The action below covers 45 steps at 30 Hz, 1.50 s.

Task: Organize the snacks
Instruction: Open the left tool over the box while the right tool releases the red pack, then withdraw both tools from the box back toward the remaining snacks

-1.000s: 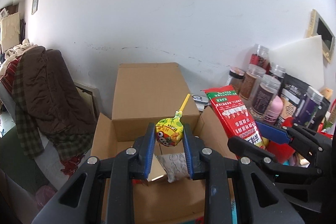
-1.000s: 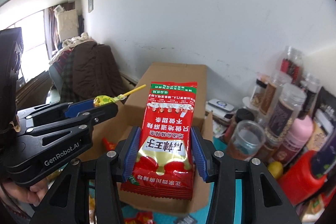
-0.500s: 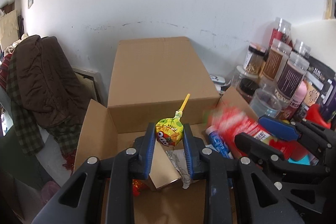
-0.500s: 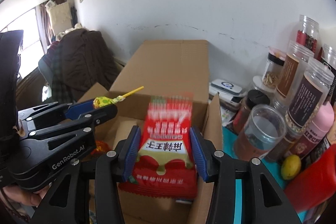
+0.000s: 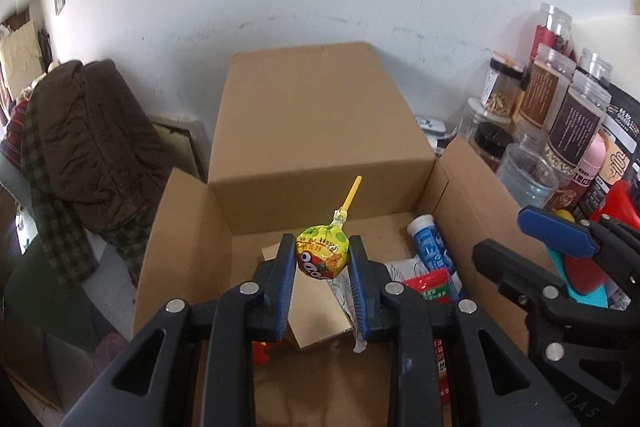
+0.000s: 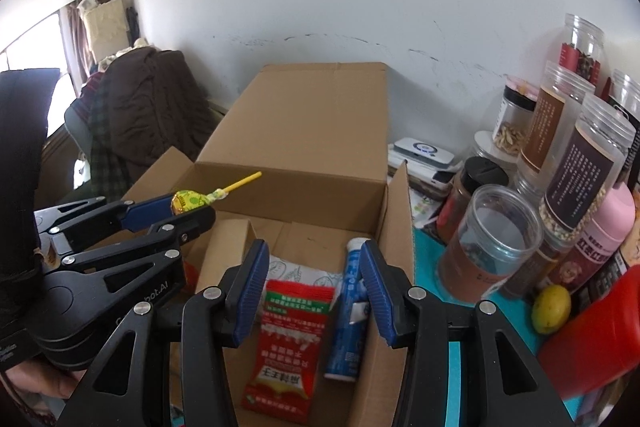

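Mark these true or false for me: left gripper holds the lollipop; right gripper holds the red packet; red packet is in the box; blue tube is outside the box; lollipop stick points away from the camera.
1. The left gripper holds the lollipop. True.
2. The right gripper holds the red packet. False: it is open, the packet lies below.
3. The red packet is in the box. True.
4. The blue tube is outside the box. False: it lies inside, beside the packet.
5. The lollipop stick points away from the camera. True.

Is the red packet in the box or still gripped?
In the box: red packet lies on its floor, below the open right gripper.
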Each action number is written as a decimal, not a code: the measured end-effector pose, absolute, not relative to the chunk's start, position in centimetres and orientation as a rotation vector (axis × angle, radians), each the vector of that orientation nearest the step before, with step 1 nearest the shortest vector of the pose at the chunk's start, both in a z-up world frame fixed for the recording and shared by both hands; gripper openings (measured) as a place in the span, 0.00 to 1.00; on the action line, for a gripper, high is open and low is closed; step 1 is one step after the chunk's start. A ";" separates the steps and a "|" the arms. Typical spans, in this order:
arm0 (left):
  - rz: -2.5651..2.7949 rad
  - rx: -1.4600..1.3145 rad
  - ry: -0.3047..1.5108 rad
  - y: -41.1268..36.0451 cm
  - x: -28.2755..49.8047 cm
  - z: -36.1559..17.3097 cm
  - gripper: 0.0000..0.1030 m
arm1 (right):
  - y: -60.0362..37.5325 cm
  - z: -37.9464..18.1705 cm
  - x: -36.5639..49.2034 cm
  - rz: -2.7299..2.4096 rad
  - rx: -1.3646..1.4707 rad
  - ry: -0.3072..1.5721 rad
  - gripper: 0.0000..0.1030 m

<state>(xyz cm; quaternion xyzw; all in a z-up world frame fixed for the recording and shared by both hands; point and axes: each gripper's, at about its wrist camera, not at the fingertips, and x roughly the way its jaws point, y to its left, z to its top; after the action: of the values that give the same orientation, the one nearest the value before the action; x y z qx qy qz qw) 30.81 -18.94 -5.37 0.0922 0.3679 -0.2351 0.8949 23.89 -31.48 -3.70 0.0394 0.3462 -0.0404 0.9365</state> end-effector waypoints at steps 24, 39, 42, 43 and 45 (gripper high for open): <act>-0.424 0.188 0.719 -16.5 26.8 -0.9 0.25 | -30.7 -0.4 20.4 -0.100 0.078 0.688 0.46; -0.409 0.172 0.580 -12.8 19.5 5.7 0.25 | -27.5 5.8 13.2 -0.098 0.044 0.552 0.48; -0.416 0.170 0.567 -12.1 17.9 6.4 0.25 | -27.0 6.4 11.7 -0.100 0.045 0.536 0.48; -0.418 0.166 0.563 -11.8 17.4 6.6 0.25 | -26.8 6.5 11.2 -0.099 0.045 0.531 0.50; -0.416 0.163 0.552 -11.2 16.3 6.9 0.25 | -26.3 6.8 10.0 -0.098 0.043 0.521 0.53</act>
<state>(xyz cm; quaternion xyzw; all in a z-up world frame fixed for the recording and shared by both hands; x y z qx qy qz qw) 16.28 -11.18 6.86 0.0797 0.2704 -0.2036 0.9376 10.02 -26.30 6.83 0.0211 0.2572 -0.0486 0.9649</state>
